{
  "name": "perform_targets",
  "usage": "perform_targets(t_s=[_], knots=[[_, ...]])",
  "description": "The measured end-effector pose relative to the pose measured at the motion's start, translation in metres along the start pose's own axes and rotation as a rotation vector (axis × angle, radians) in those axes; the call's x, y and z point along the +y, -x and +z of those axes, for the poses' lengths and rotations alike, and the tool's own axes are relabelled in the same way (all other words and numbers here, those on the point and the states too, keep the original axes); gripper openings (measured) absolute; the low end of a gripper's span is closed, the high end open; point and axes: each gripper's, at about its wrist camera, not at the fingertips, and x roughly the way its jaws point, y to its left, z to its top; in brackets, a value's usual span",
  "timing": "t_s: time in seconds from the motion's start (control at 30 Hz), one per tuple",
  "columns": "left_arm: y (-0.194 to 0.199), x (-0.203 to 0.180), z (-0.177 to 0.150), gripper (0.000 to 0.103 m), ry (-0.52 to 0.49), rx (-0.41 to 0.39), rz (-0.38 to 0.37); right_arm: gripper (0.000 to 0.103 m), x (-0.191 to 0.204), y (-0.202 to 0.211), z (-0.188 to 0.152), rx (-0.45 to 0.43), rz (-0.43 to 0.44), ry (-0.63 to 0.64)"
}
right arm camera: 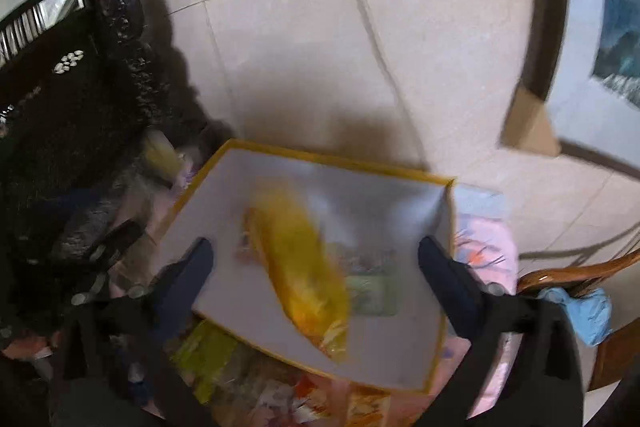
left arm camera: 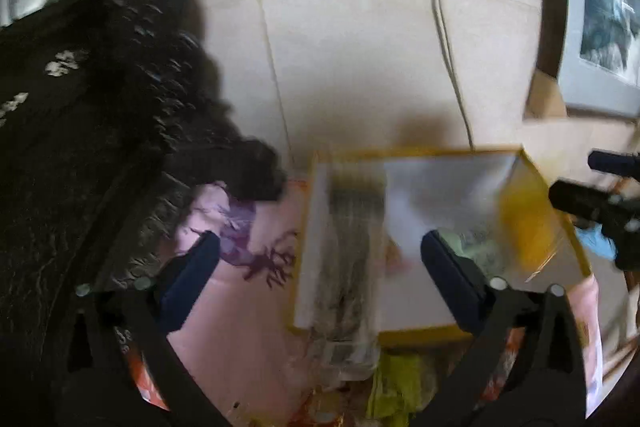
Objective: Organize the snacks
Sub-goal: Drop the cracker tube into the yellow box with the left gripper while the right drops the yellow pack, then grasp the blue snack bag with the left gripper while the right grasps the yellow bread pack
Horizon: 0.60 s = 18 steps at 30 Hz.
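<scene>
No lettering on any snack wrapper is sharp enough to read.

Left gripper (left arm camera: 320,259) jaws spread wide and empty, right gripper (right arm camera: 316,259) likewise, both angled downward.

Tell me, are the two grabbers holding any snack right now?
No. The left gripper and right gripper are both open and hold nothing; a blurred yellow packet and a striped packet are over the box.

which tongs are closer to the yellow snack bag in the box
Right. The right tongs hang open directly over the yellow snack bag; the left tongs hang open over the box's other side.
</scene>
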Motion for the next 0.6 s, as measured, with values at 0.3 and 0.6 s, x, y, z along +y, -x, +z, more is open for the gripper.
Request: perform_targets(t_s=[0.3,0.6], knots=[[0.026,0.016,-0.026,0.101,-0.023,0.075,0.017,0.102,-0.003,0.045,-0.023,-0.014,-0.053,0.040],[0.065,0.044,-0.154,0.101,-0.228,0.247,0.050,0.102,-0.040,0.076,-0.149,0.160,-0.079,0.249]])
